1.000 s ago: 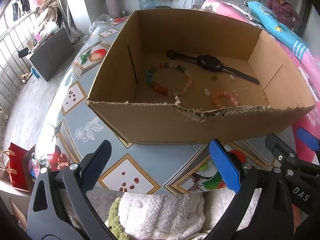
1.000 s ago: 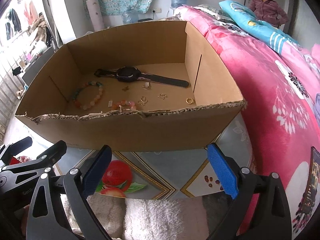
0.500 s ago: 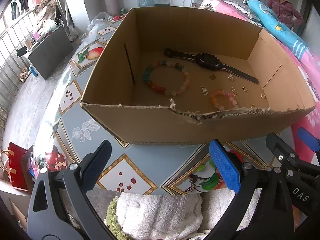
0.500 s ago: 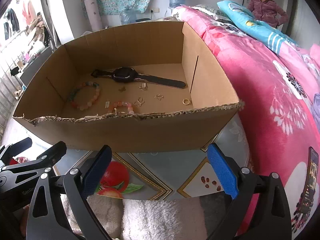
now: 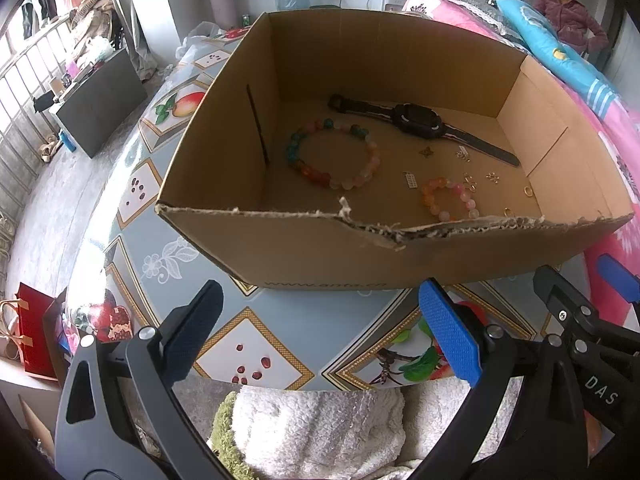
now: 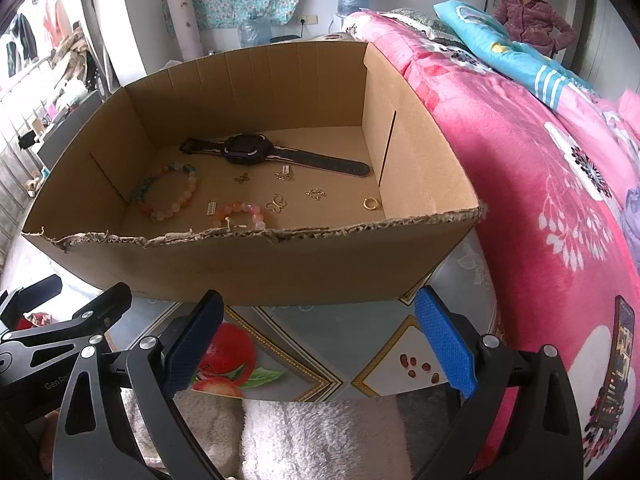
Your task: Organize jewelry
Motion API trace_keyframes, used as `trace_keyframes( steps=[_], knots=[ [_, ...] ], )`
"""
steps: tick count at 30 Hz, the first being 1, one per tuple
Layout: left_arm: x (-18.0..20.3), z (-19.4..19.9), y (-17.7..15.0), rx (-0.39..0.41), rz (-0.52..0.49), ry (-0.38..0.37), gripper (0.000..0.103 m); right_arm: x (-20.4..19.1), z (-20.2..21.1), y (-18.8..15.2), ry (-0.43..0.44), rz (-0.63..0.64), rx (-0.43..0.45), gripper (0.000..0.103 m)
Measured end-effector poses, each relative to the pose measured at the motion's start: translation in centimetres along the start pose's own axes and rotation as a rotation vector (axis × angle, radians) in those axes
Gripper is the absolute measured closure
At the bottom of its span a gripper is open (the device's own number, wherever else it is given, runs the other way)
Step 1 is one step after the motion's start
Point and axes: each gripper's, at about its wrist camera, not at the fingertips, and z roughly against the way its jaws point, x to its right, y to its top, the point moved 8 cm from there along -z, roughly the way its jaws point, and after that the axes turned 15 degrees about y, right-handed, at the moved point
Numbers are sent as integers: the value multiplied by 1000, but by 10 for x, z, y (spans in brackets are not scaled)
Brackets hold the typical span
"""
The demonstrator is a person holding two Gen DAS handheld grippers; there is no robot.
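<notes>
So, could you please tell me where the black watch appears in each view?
Left wrist: watch upper centre-right, along the box's far wall.
Right wrist: watch upper centre-left, by the same wall.
Shared landmark: the big bead bracelet, just nearer than the watch.

Ahead of my left hand-held gripper (image 5: 318, 328), I read "www.anta.cn" printed upside down along the cardboard box (image 5: 328, 283). To its right, the right hand-held gripper's frame (image 5: 600, 390) reads "DAS". Left of my right hand-held gripper (image 6: 318, 342), the other frame (image 6: 54, 385) shows "GenRo", cut off.
</notes>
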Motion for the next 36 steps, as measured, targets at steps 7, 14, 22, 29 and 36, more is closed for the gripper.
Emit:
trace_keyframes(
  steps=[7,14,22,29,36],
  knots=[
    [0,0,0,-1,0,0,8,1,0,-1,0,0,-2,9],
    [0,0,-1,-2,2,2,8,1,1,-1,1,-2,-4,9],
    [0,0,-2,-3,2,3,8,2,1,0,-3,-1,-4,9],
    [0,0,-2,-4,2,2,8,4,3,0,-7,-2,-5,9],
    [1,1,-2,-3,4,7,8,2,2,0,-7,-3,-6,9]
  ],
)
